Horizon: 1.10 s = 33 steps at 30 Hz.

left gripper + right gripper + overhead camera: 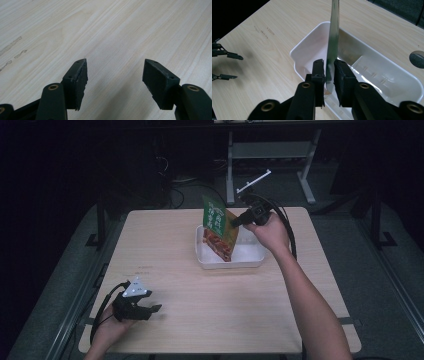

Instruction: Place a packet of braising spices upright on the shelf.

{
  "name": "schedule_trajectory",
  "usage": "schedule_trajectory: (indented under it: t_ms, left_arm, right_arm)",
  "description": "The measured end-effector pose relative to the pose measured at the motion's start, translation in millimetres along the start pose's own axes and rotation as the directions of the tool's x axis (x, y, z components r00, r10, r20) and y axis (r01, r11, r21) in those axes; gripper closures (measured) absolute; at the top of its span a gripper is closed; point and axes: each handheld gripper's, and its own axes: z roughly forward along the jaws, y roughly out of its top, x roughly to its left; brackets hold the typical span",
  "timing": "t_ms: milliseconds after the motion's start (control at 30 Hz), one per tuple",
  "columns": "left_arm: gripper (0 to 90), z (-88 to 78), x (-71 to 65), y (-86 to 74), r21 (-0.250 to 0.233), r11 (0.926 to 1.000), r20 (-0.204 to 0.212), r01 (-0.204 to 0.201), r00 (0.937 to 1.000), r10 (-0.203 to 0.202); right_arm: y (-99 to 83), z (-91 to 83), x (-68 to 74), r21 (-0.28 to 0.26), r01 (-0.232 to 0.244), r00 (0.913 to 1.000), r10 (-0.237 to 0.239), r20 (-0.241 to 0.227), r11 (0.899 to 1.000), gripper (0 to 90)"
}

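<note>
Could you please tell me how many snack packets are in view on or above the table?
1: the snack packet stands tilted in the white tray, pinched by the right gripper.

The left hand [107,327] is at the lower left of the high view, and its black two-jaw left gripper [150,309] lies low, pointing to the right, with the jaws standing wide apart. The right forearm [312,310] reaches from the bottom edge up to the centre, where the right hand [272,232] holds the black right gripper [234,222], jaws nearly together.
</note>
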Motion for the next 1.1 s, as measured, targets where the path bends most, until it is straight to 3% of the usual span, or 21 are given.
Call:
schedule_trajectory:
  t_ms: [467, 1100]
  left_arm:
    - [33.3, -0.1, 0.7, -0.1, -0.003, 1.0000, -0.006, 0.008, 0.9999, -0.009]
    - [31.4, 0.0, 0.5, -0.1, -0.006, 0.9999, -0.014, 0.013, 0.9998, -0.013]
  right_arm:
    - [-11.9, -2.7, -8.0, -0.004, -0.019, 0.9998, 0.019, -0.001, 1.000, 69.7]
    - [-36.7, -11.3, -15.2, -0.020, -0.039, 0.9985, 0.038, -0.038, 0.999, 61.1]
